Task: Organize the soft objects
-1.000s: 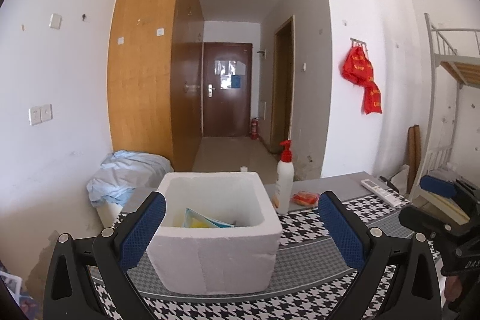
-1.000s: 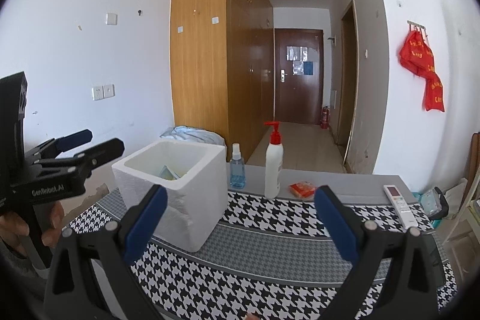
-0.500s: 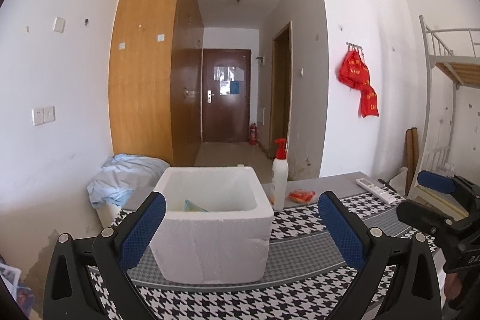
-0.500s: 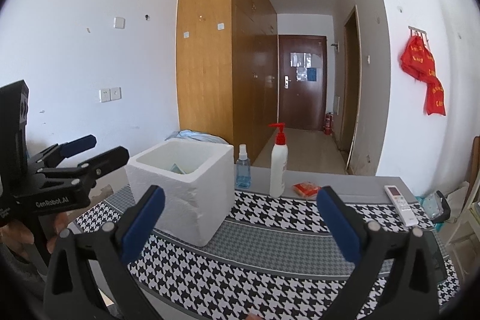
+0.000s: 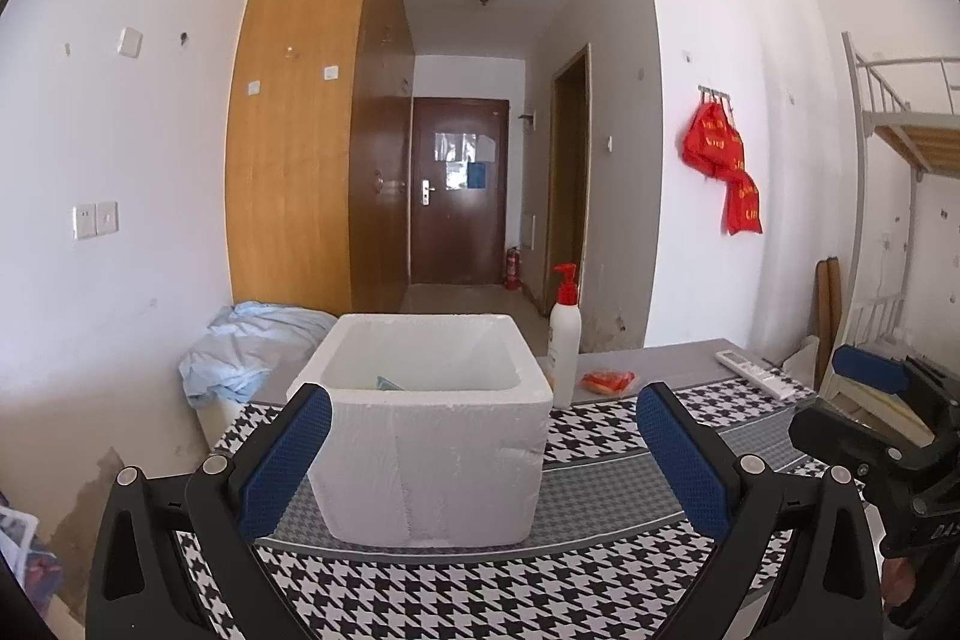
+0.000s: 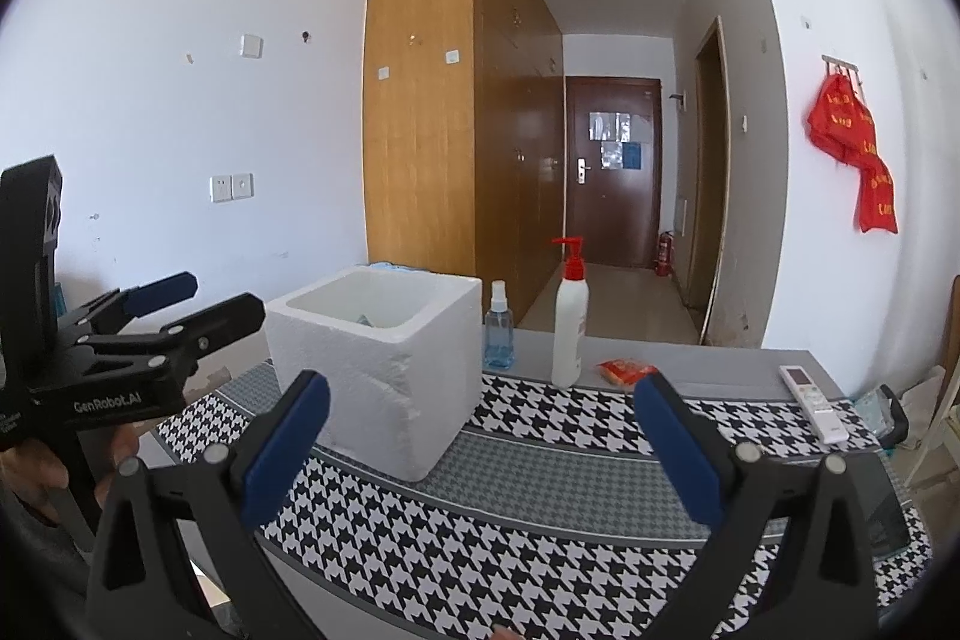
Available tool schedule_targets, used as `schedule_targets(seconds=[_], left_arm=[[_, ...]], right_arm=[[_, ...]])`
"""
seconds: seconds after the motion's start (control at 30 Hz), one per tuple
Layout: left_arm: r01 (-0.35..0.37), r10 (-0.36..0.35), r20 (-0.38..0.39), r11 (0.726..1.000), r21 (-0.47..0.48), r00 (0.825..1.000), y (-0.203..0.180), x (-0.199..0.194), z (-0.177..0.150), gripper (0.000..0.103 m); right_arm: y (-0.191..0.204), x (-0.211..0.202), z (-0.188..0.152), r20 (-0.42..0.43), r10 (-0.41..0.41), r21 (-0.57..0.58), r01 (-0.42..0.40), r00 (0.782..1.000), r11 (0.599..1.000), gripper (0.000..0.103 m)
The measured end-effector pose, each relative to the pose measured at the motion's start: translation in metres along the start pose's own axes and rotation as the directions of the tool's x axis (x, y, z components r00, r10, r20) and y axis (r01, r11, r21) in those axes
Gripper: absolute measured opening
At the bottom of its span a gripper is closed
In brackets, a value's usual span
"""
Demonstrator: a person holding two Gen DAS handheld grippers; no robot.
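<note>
A white foam box point(image 5: 429, 424) point(image 6: 384, 370) stands on the houndstooth tablecloth point(image 5: 540, 580) point(image 6: 540, 538). A bit of a teal and yellow soft thing point(image 5: 389, 384) peeks over its inner rim. An orange packet point(image 5: 607, 381) point(image 6: 627, 372) lies behind the box near the pump bottle. My left gripper point(image 5: 483, 454) is open, level with the box front, nothing between its fingers. My right gripper point(image 6: 480, 451) is open too, empty, right of the box. Each gripper shows in the other's view: the right gripper point(image 5: 870, 400) at the right edge, the left gripper point(image 6: 180, 301) at the left edge.
A white pump bottle point(image 5: 564, 340) point(image 6: 569, 319) and a blue spray bottle point(image 6: 499, 325) stand behind the box. A remote point(image 5: 759, 373) point(image 6: 813, 403) lies at the table's right. A light blue cloth heap point(image 5: 252, 349) sits left of the table. Bunk bed frame point(image 5: 888, 160) at right.
Both grippers have drawn back and lowered: the box interior is now less visible and the contents nearly hidden. Both stay open.
</note>
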State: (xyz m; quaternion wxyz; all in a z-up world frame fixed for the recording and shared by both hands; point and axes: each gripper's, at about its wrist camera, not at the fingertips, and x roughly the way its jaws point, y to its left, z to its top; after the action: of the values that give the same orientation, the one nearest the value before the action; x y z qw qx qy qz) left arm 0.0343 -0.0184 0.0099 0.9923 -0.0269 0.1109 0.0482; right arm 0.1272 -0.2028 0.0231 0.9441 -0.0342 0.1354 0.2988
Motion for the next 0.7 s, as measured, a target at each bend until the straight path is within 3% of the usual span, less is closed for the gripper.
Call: schedule_targets(seconds=[0.7], left_arm=[[-0.018, 0.019, 0.013, 1.0, -0.012, 1.0, 0.001, -0.011, -0.021, 0.102]], right_arm=[[0.001, -0.006, -0.022, 0.002, 0.006, 0.043, -0.006, 1.0, 0.999, 0.102]])
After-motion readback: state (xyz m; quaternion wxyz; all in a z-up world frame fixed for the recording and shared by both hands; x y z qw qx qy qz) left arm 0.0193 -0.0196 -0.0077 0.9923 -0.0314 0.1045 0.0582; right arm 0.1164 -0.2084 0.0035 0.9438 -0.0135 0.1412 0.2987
